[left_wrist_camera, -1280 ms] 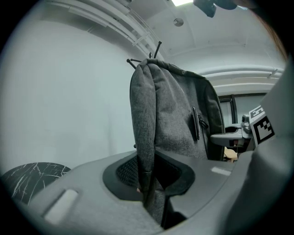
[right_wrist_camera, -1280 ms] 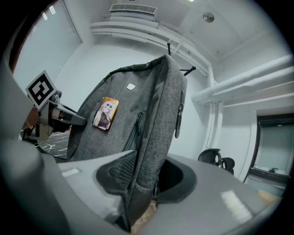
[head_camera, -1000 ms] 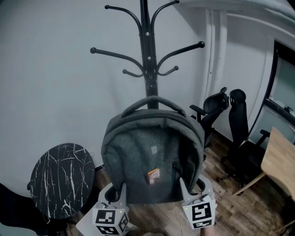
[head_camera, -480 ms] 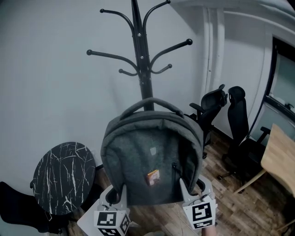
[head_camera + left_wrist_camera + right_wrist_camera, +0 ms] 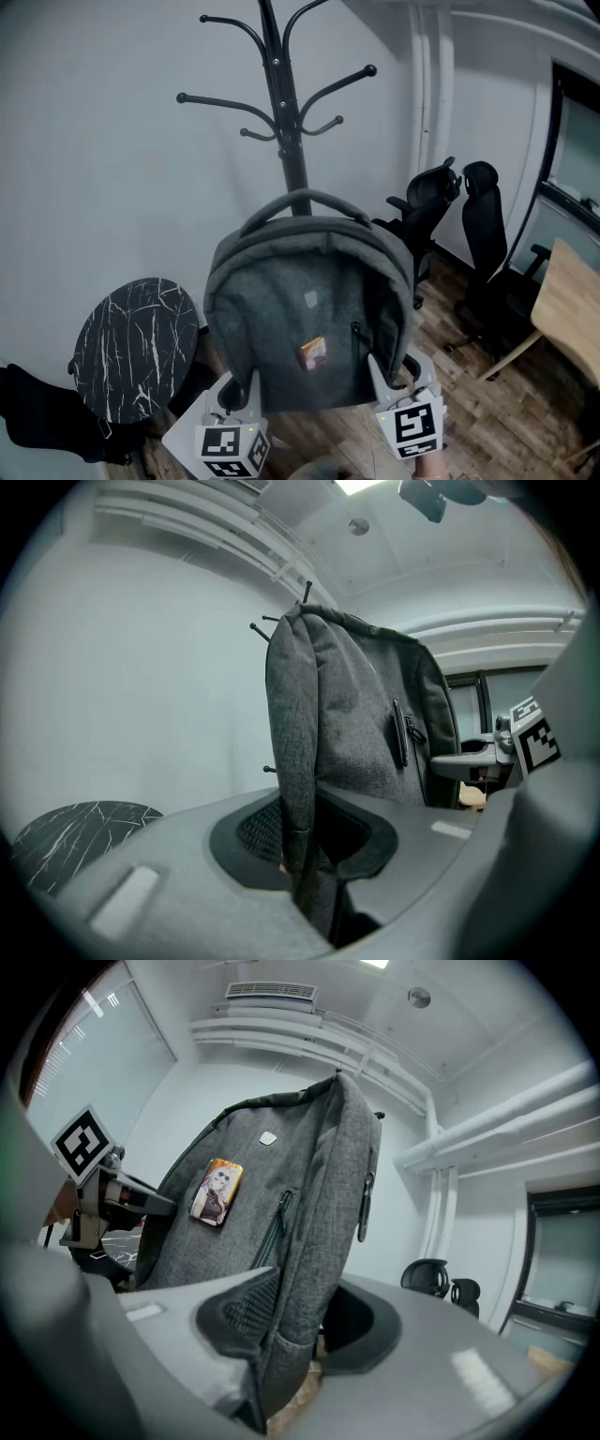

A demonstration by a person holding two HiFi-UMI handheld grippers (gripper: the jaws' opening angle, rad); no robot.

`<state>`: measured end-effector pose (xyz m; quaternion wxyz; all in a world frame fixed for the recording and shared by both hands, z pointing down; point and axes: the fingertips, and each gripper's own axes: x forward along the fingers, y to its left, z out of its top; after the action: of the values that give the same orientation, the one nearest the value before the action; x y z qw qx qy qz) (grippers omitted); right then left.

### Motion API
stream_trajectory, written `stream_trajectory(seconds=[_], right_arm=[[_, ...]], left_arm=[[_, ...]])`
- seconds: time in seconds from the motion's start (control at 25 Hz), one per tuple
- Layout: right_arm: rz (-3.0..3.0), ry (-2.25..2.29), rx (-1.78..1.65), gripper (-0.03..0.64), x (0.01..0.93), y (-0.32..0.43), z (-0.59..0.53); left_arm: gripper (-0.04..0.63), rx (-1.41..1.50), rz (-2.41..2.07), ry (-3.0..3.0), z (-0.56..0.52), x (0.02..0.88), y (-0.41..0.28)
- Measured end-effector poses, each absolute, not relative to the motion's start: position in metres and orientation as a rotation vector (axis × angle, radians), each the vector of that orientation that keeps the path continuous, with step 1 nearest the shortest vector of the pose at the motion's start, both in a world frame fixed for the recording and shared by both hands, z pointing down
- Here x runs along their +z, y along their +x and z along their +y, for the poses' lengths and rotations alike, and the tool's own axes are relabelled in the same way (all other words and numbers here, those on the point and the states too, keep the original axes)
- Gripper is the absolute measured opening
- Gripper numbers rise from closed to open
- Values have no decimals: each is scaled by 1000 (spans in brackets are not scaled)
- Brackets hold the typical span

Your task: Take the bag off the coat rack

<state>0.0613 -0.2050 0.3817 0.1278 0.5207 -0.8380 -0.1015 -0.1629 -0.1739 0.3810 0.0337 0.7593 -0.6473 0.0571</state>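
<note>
A grey backpack (image 5: 309, 319) with a small orange tag hangs upright between my two grippers, in front of the black coat rack (image 5: 281, 103). Its top handle is free of the rack's hooks, which are all bare. My left gripper (image 5: 246, 398) is shut on the bag's lower left edge, my right gripper (image 5: 380, 380) on its lower right edge. In the left gripper view the backpack's (image 5: 347, 714) side seam runs down between the jaws of the left gripper (image 5: 305, 846). In the right gripper view the backpack's (image 5: 272, 1204) grey fabric is pinched by the right gripper (image 5: 291, 1335).
A round black marble table (image 5: 136, 342) stands at the left by the white wall. Two black office chairs (image 5: 427, 211) (image 5: 487, 234) are at the right, with a wooden desk (image 5: 572, 309) beyond them. A dark object (image 5: 37, 417) lies at the lower left on the wood floor.
The coat rack has drifted up and to the left in the head view and looks a little farther off. Both grippers still hold the bag the same way.
</note>
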Motion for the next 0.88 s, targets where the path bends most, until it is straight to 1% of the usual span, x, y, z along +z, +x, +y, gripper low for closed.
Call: stream_trajectory(seconds=[0.88], right_arm=[[-2449,1518,-313,129,381,86,-150]], left_arm=[[71,170,-1986,2351,-120,379,-138]])
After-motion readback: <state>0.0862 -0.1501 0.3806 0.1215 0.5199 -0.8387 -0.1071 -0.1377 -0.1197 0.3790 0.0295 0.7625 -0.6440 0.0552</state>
